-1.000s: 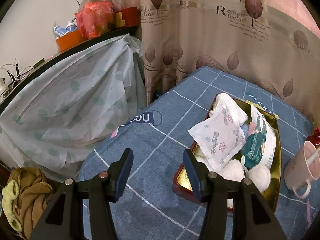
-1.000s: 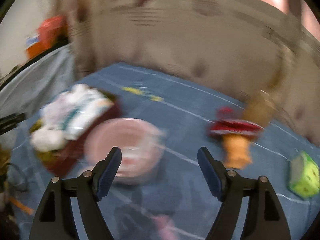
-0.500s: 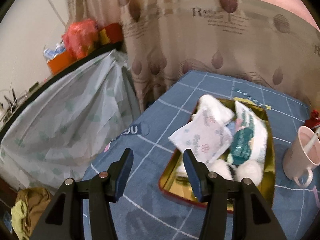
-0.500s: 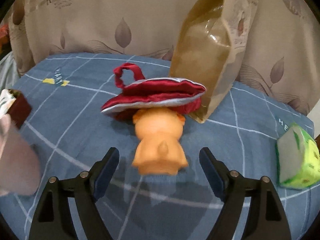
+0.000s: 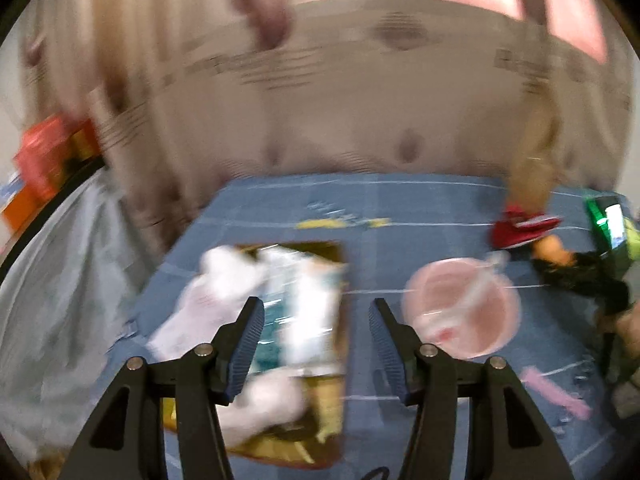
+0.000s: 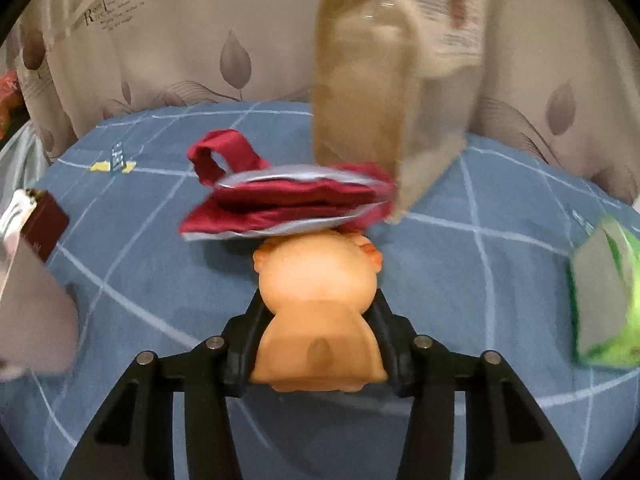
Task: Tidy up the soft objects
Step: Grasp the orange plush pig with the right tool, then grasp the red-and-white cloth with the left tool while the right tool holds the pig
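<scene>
Here, on a blue checked tablecloth (image 6: 500, 280), everything is placed relative to the gold tray (image 5: 320, 432) of soft packets at the left. Above that tray, blurred by motion, the left gripper (image 5: 316, 344) hovers with its jaws opening and nothing between them. Right of the tray stands a pink cup (image 5: 460, 308). Further right lies the orange squeeze toy (image 6: 320, 300), its long axis running straight away from the right gripper (image 6: 318, 344), head tucked under a red cloth pouch (image 6: 288, 200). That gripper, the nearer one, tilts steeply downward, jaws closing on the toy's flanks. A green packet (image 6: 604, 292) lies furthest right.
</scene>
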A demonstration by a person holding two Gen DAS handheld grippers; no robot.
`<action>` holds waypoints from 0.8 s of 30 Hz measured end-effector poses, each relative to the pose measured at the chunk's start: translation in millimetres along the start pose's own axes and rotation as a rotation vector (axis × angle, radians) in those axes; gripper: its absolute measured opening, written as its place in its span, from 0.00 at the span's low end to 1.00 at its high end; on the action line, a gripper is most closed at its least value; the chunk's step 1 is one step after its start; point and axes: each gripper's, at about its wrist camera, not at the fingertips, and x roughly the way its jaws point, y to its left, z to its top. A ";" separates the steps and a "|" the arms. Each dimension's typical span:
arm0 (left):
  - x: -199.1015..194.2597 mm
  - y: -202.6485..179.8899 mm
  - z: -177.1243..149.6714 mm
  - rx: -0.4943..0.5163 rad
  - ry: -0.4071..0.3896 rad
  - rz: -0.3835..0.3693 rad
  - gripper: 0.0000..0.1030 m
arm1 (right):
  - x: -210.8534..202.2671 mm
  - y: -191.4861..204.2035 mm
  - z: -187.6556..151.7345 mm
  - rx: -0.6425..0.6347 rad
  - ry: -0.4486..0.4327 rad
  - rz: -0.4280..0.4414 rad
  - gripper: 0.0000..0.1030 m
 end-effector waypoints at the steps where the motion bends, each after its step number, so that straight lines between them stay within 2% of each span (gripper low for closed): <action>1: -1.4 -13.8 3.7 0.017 -0.005 -0.034 0.55 | -6.2 -3.9 -7.0 0.001 0.001 -0.004 0.44; 5: -3.8 -67.5 15.6 0.078 -0.005 -0.163 0.57 | -29.2 -23.8 -33.6 0.005 0.005 -0.028 0.44; 9: -3.1 -118.0 23.3 0.128 0.025 -0.258 0.58 | -55.7 -52.0 -63.7 0.025 0.006 -0.080 0.44; 14: 17.5 -176.5 37.6 0.142 0.105 -0.368 0.59 | -74.2 -80.3 -91.1 0.072 0.000 -0.116 0.44; 17: 42.8 -204.9 48.6 0.140 0.176 -0.381 0.59 | -75.2 -88.0 -91.5 0.103 -0.002 -0.100 0.44; 20: 65.2 -228.4 57.2 0.139 0.200 -0.365 0.59 | -75.5 -82.9 -91.9 0.084 0.001 -0.118 0.45; 24: 96.6 -249.9 63.0 0.137 0.240 -0.347 0.59 | -74.1 -87.9 -92.8 0.098 0.000 -0.097 0.45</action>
